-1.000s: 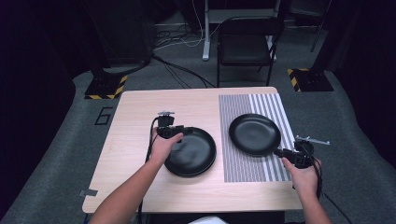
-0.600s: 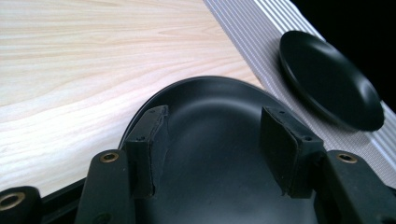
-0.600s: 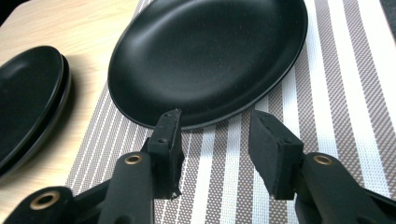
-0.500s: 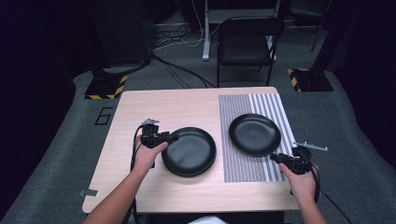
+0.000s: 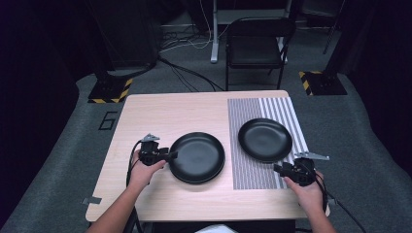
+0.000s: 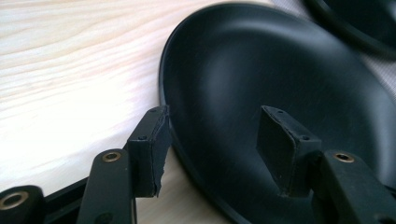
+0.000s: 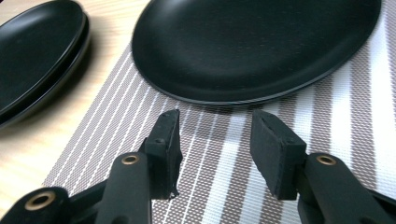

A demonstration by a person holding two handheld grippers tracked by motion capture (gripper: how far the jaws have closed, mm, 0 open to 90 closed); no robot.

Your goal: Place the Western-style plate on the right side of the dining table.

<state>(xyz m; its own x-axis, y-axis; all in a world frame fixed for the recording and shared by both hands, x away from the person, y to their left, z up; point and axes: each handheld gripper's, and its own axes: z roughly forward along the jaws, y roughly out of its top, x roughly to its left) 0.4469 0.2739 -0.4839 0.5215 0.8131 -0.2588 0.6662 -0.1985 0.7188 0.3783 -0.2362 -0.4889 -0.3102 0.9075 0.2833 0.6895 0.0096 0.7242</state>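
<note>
From above, our left gripper (image 5: 171, 156) sits at the left rim of the near plate (image 5: 197, 157). Along its jaws, they straddle that rim unclamped. Along our right gripper (image 7: 215, 140), jaws gape just short of the far plate (image 7: 257, 46) on the striped mat (image 7: 327, 135).

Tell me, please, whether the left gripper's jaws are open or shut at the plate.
Open: the left gripper straddles the plate rim, one jaw outside, one over the inside, neither pressing it.

High view: from above, looking down and forward at the whole bench (image 5: 160, 114). Two close views: low, just behind each hand-held gripper, looking along its jaws. Shared: both black plates (image 5: 197, 157).
</note>
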